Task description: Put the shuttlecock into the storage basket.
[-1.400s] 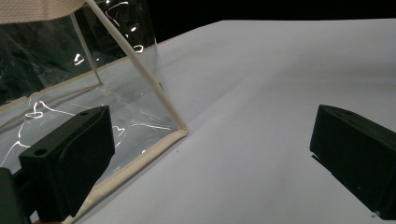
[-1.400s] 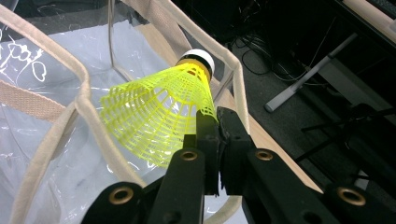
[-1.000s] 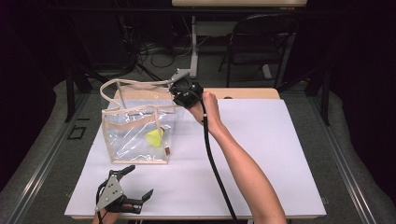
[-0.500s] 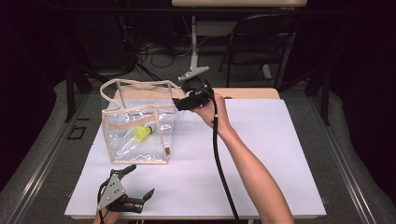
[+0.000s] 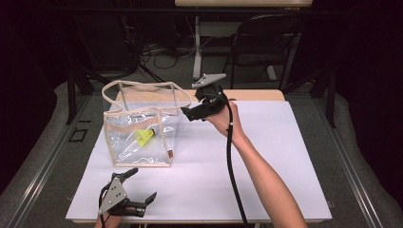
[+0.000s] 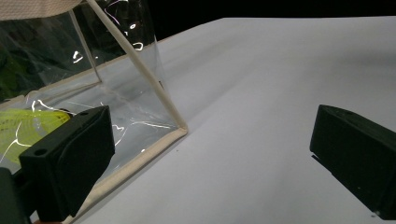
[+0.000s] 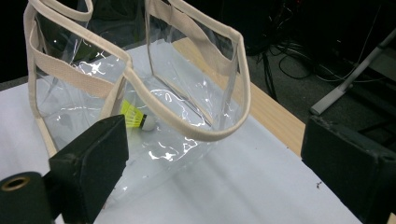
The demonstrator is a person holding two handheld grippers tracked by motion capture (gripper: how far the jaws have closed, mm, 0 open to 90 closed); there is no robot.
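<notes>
Item: small yellow-green feathered shuttlecock with a white cork tip (image 5: pixel 145 136), found lying on the floor of a clear plastic tote bag with beige fabric trim and handles (image 5: pixel 142 164), which stands upright on the white table sheet (image 5: pixel 285 156).

Right gripper (image 5: pixel 187 113): held level just beside the bag's upper right edge, above the table, jaws aimed at the bag. The jaws have just been opening and are seen spread wide, with nothing between them; the shuttlecock (image 7: pixel 135 119) is seen below and beyond them, inside the bag (image 7: pixel 196 133), well apart from the pads. The forearm is extended diagonally from the lower right, wrist bent inward.

Left gripper (image 5: pixel 140 190): rested low at the near table edge, in front of the bag, jaws spread and empty. In its own view the bag's corner (image 6: pixel 180 130) is seen just beyond its left jaw.
</notes>
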